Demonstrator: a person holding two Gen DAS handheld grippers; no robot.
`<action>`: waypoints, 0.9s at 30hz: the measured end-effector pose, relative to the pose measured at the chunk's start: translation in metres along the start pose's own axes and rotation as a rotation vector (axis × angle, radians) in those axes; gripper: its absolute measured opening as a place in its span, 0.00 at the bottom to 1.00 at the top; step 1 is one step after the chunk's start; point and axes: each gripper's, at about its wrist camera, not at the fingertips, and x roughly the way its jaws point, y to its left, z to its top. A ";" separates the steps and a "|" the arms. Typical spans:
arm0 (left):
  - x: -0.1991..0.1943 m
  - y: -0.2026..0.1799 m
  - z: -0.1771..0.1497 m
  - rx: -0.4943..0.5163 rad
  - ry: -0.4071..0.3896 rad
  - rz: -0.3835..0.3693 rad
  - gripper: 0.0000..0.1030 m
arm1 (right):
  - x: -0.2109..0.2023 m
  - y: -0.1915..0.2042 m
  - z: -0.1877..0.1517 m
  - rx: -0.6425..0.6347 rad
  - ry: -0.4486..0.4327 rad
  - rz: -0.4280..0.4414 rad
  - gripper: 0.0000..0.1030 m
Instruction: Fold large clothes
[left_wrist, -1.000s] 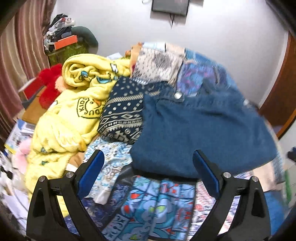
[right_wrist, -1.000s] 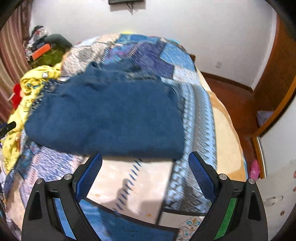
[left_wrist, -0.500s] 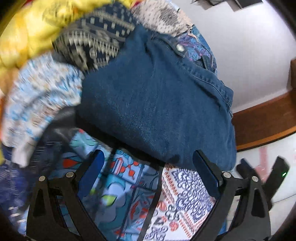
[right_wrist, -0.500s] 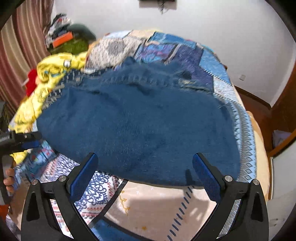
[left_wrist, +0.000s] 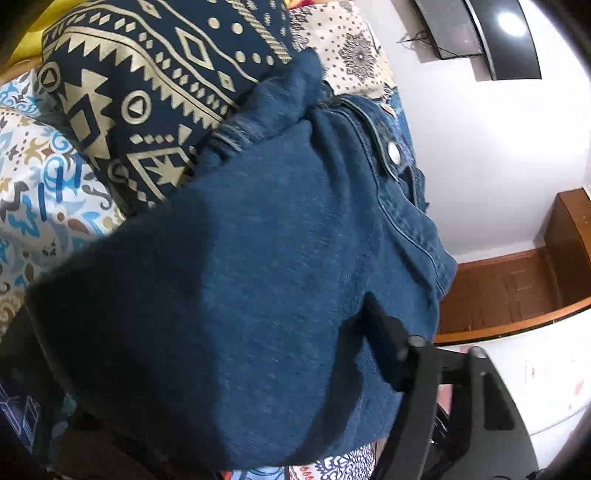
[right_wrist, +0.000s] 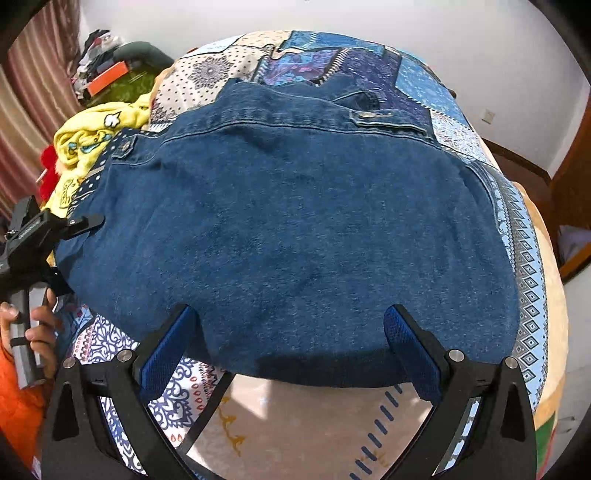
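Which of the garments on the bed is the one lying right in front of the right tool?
The blue denim jacket, spread flat with its near edge between the open right tool. The yellow printed garment and navy patterned cloth sit bunched beyond its far left side.

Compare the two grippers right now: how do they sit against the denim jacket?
The right gripper is open, its blue fingers straddling the near edge of the denim jacket. The left gripper works at the jacket's left edge, its tips hidden, so its state cannot be told. The right gripper comes from the near side; the left gripper comes from the side by the yellow garment. Both meet the jacket at an edge.
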 end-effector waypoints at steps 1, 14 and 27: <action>-0.003 -0.002 -0.002 0.001 -0.009 0.010 0.56 | -0.001 0.000 -0.001 0.004 0.001 -0.005 0.99; -0.114 -0.133 -0.019 0.347 -0.300 -0.007 0.23 | -0.055 0.019 0.006 -0.075 -0.074 -0.041 0.99; -0.159 -0.153 -0.028 0.479 -0.398 0.133 0.22 | 0.006 0.097 0.039 -0.208 0.002 0.110 0.99</action>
